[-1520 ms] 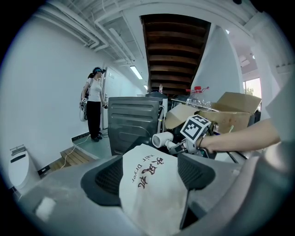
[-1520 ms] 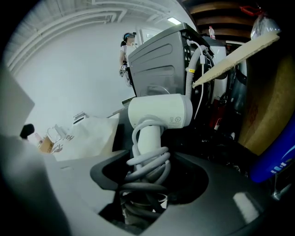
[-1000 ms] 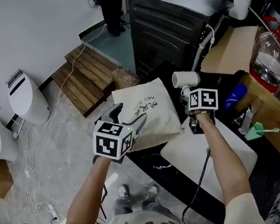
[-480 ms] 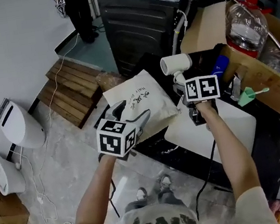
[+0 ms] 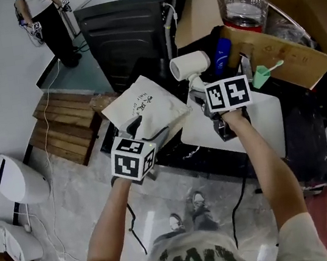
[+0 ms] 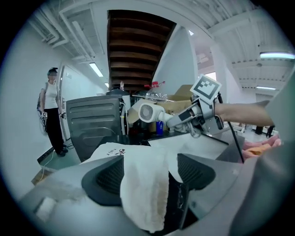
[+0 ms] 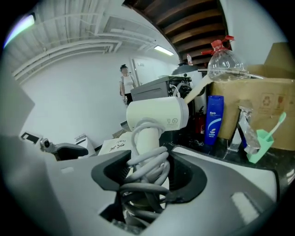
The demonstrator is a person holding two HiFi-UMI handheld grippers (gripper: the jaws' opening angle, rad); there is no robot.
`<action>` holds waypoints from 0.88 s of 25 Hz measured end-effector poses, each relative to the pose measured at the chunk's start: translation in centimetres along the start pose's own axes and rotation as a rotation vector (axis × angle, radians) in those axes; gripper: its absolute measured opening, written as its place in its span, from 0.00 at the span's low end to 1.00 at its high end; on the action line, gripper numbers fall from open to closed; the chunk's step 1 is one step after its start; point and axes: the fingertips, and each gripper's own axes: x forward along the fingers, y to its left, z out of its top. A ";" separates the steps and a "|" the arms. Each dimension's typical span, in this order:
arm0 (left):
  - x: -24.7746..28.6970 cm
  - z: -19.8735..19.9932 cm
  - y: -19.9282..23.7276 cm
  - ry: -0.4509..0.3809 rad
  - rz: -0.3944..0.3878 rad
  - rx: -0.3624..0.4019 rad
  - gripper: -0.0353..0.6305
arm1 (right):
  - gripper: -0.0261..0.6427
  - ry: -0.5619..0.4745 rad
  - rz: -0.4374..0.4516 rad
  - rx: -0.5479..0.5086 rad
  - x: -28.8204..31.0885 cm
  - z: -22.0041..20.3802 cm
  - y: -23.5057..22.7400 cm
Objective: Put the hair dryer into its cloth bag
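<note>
Down on the floor at the far left sit a white appliance (image 5: pixel 17 180) and a wooden pallet (image 5: pixel 66 120), with a person (image 5: pixel 47 16) standing well beyond them beside a black cabinet (image 5: pixel 126 31).

Next comes the left tool (image 5: pixel 149 129) (image 6: pixel 150 173). Its jaws are closed on a thick fold of the cloth bag (image 5: pixel 144 106) (image 6: pixel 138 184), which fills the gap between the pads. From that pinched corner the cream bag spreads away over the near edge of the dark bench (image 5: pixel 173 153), printed side up. Whether it rests on the bench cannot be told.

Just right of the bag, and apart from it, the white hair dryer (image 5: pixel 189 66) (image 6: pixel 146 112) (image 7: pixel 156 115) is held up in the air, with its barrel lying crosswise and its round grille facing the left tool. The right tool (image 5: pixel 199 92) (image 7: pixel 150 173) (image 6: pixel 193 113) clamps its handle, jaws fairly wide around the handle and the grey cord (image 7: pixel 147 170) coiled about it. A white board (image 5: pixel 243 126) lies on the bench under that arm.

Farther right stands a cardboard box (image 5: pixel 273 48), with a blue bottle (image 5: pixel 222 56) (image 7: pixel 214 115) beside it, a clear plastic bottle (image 5: pixel 244 0) behind it and a green brush (image 5: pixel 263 74) in front of it.
</note>
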 end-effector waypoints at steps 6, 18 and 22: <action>0.9 -1.3 -1.4 0.050 -0.064 0.080 0.62 | 0.39 -0.025 -0.044 0.020 -3.7 -2.4 0.4; 2.2 -4.0 -1.3 0.138 -0.058 0.212 0.38 | 0.39 -0.040 -0.059 0.069 -6.8 -7.1 1.3; 1.9 -3.8 -0.5 0.129 -0.028 0.211 0.16 | 0.39 -0.037 -0.049 0.080 -7.0 -7.8 1.7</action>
